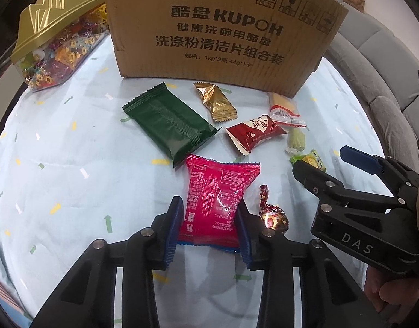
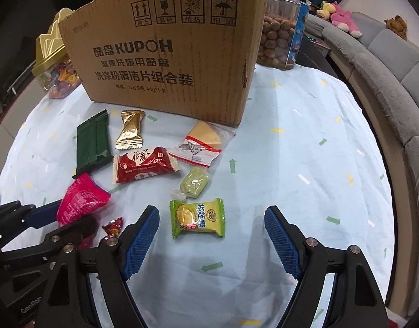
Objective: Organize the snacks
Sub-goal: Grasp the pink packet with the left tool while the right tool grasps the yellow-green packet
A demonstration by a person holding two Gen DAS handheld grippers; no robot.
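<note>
- The pink snack packet (image 1: 215, 205) lies on the cloth-covered surface (image 1: 73, 164), toward its near edge, clamped between the left gripper's (image 1: 209, 229) jaws.
- Just right of it is a foil-wrapped candy (image 1: 272, 216).
- The right gripper's (image 2: 212, 235) jaws stand apart, empty, near a green durian candy (image 2: 198, 218).
- A cardboard box (image 1: 223, 32) stands at the far edge.

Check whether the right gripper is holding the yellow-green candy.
No, the right gripper stands open, with the yellow-green candy lying untouched between its fingers.

Right claw (image 2: 211, 239) open near durian candy (image 2: 197, 217).
</note>
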